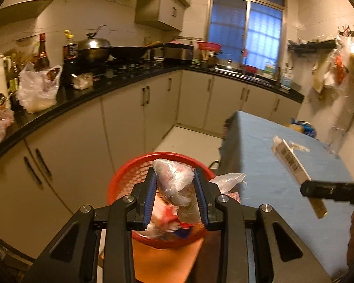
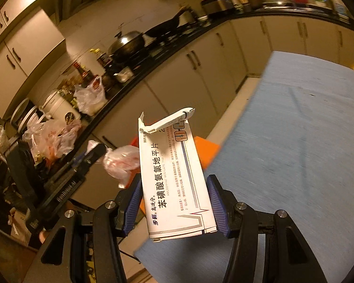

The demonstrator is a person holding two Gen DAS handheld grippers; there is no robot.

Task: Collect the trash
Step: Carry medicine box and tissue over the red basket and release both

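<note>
Left wrist view is looking down a kitchen, and taking the red basket (image 1: 120,184) as the landmark, the scene is running like this. Far to the left of the basket and higher up, a white plastic bag (image 1: 36,89) is sitting on the black counter (image 1: 87,94), well apart from anything being handled. Directly above the basket's opening, the left gripper (image 1: 175,188) is holding a crumpled clear wrapper (image 1: 174,180), its blue pads (image 1: 150,193) pressing in on both sides of it. Other scraps are already lying inside the basket, blurred and hard to name. Just beside the basket's right rim, the table with the blue cloth (image 1: 259,165) is standing, and above that cloth, well to the right of the basket, the right gripper (image 1: 328,189) is carrying a white medicine box (image 1: 292,162).

Right wrist view is showing that box (image 2: 177,184) up close, one end flap hanging open, with the right gripper (image 2: 175,202) clenched on its two long sides. To the left of it the wrapper (image 2: 120,162) and the left gripper's dark body are visible; the basket is mostly hidden behind the box.

The step in hand appears to be the drop. To do it well, the person is probably best off keeping the wrapper centred over the opening and lowering it close to the rim before parting the pads, since light film may cling to a pad or drift sideways. The box is likely wanting the same treatment once it is brought across over the basket, going in end first so the loose flap is not catching the rim.
</note>
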